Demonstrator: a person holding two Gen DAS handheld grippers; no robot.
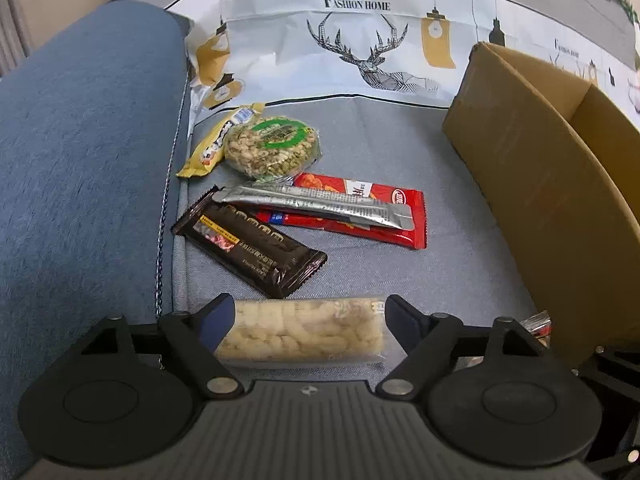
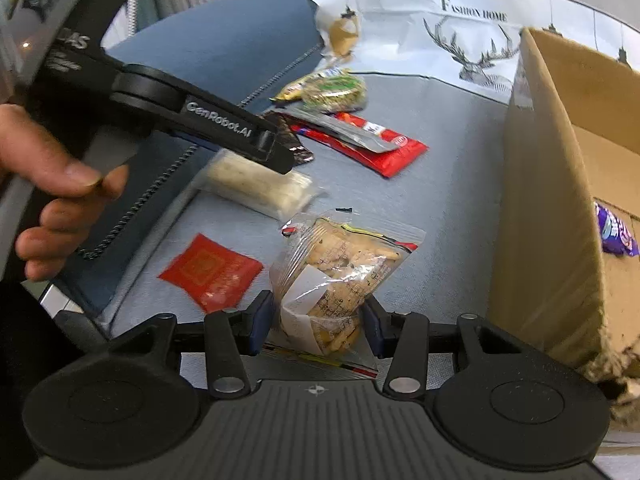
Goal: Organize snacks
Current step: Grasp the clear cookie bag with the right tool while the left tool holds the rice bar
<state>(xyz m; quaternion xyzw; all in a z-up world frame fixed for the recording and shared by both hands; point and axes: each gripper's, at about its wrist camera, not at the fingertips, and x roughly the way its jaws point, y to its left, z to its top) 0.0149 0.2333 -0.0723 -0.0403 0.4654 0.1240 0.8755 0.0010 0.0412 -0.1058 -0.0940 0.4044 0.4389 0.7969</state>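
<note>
Your right gripper [image 2: 316,326] has its pads pressed in on a clear bag of crackers [image 2: 340,276], which sits pinched between the jaws just above the grey-blue sofa seat [image 2: 440,184]. Your left gripper [image 1: 308,320] stands wide, its fingers straddling the pale rice-puff bar [image 1: 300,330] end to end; the pads look apart from the wrapper, though the view is too close under the camera to be sure.

Not much appears sorted so far. The cardboard box [image 2: 552,200] to the right shows only one purple packet [image 2: 616,236] inside, as far as its open side lets you see. Still loose on the seat are the dark chocolate bar [image 1: 256,246], the silver stick [image 1: 316,208] lying across the long red packet [image 1: 360,216], the round green-labelled cake [image 1: 272,146] against a yellow wrapper [image 1: 212,148], and a small red square sachet [image 2: 212,270].

Both grippers point steeply down at the seat. Your left hand [image 2: 52,184] wraps its handle from the armrest side, the tool angled down over the bar.
</note>
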